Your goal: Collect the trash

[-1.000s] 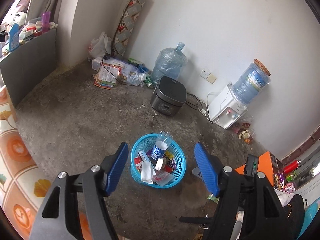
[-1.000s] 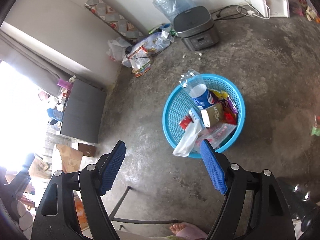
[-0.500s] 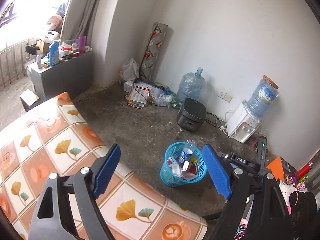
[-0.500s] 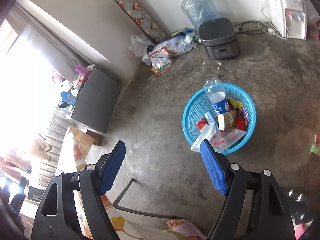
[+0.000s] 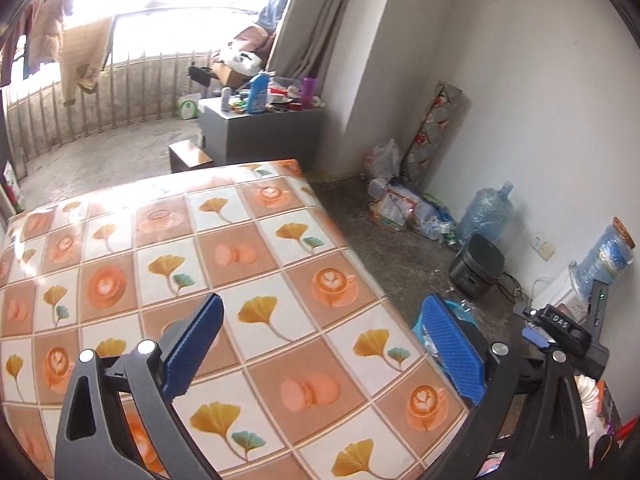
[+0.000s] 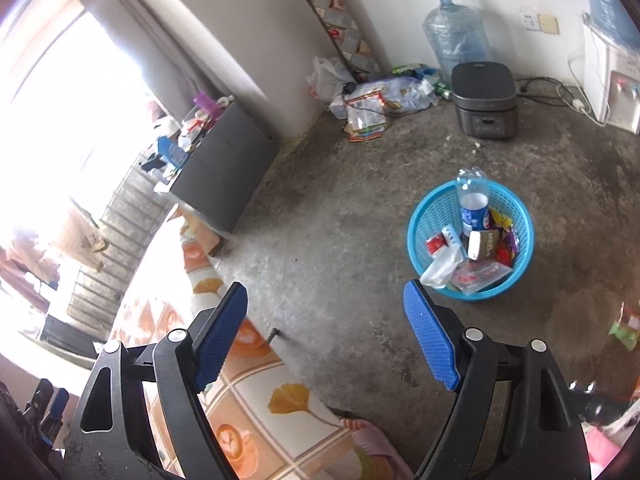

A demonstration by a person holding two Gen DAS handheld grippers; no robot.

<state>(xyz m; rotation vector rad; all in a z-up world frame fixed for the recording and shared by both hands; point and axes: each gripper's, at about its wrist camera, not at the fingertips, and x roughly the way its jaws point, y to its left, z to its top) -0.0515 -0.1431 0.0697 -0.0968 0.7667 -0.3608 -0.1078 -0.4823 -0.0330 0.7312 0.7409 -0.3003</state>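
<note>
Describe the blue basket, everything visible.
The blue basket is a round, open-top bin of light-blue plastic mesh, standing upright on the bare concrete floor, apart from the wall. It is about half full: a clear plastic bottle leans on its far rim, with wrappers, a small carton and a white bag. Nothing grips it.

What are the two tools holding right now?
Nothing. The left tool has just been opening and is empty above the patterned table. The right tool has also been opening, empty, and the blue basket sits on the floor.

Basket (image 6: 424, 216) on floor (image 6: 328, 240) — table (image 6: 256, 412) left.
</note>
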